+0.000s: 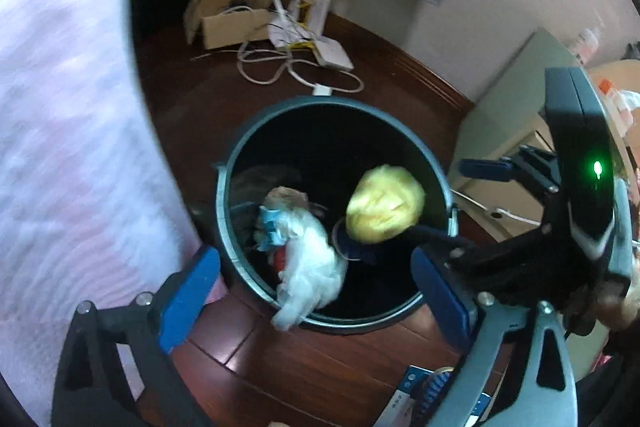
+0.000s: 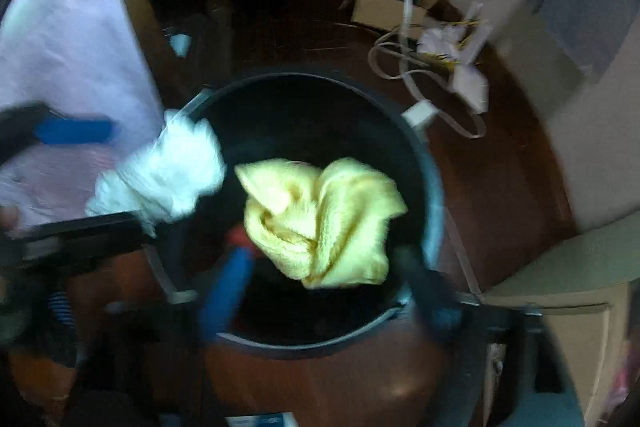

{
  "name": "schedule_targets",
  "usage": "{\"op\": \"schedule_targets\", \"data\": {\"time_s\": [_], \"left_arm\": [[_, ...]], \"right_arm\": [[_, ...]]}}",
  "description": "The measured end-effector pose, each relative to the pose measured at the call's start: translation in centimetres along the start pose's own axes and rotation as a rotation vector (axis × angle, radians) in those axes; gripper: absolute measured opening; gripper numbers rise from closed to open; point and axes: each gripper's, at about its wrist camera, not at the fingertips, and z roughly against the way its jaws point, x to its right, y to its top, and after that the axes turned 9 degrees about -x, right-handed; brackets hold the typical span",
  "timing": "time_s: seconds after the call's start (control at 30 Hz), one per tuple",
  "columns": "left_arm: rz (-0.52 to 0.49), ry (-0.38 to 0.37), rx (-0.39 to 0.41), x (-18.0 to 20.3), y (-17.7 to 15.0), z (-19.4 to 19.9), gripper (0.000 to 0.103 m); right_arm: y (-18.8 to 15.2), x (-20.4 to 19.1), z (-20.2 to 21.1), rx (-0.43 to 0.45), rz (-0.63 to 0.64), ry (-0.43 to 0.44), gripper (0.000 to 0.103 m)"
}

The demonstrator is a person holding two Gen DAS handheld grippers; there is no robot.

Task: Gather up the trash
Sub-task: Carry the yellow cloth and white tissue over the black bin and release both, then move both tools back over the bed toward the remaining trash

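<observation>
A round dark trash bin [image 1: 240, 155] stands on the wooden floor; it also shows in the right wrist view [image 2: 434, 195]. A crumpled yellow wad [image 1: 385, 205] is in the air over the bin mouth; it also shows in the right wrist view [image 2: 320, 223], free between the open fingers. A crumpled white wad [image 1: 310, 267] hangs over the bin's near rim; it also shows in the right wrist view [image 2: 168, 171]. My left gripper [image 1: 316, 297] is open above the bin. My right gripper [image 2: 328, 291] is open above the bin and also shows in the left wrist view [image 1: 460, 211].
A pink-white bedcover [image 1: 60, 127] hangs at the left of the bin. Cardboard boxes [image 1: 228, 15], white cables [image 1: 288, 67] and a white router [image 1: 332, 53] lie on the floor behind. A pale cabinet [image 1: 516, 107] stands at the right. Other trash [image 1: 272, 223] lies in the bin.
</observation>
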Motion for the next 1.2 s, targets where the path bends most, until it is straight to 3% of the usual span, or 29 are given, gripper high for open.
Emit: {"op": "schedule_targets", "data": {"time_s": [0.03,0.17,0.67,1.2], "left_arm": [[0.011,0.020,0.001,-0.4,-0.1,0.1,0.098],[0.069,0.077,0.021,-2.1,-0.7,0.5,0.098],[0.119,0.138,0.107,-2.1,-3.1,5.5,0.099],[0.159,0.177,0.263,-2.6,-5.7,14.0,0.099]], "right_arm": [[0.0,0.5,-0.2,-0.023,-0.027,0.008,0.099],[-0.2,1.6,0.4,-0.019,-0.077,0.003,0.103],[0.6,-1.3,7.6,0.116,-0.036,0.020,0.103],[-0.2,-5.1,15.8,0.271,0.001,0.032,0.103]]}}
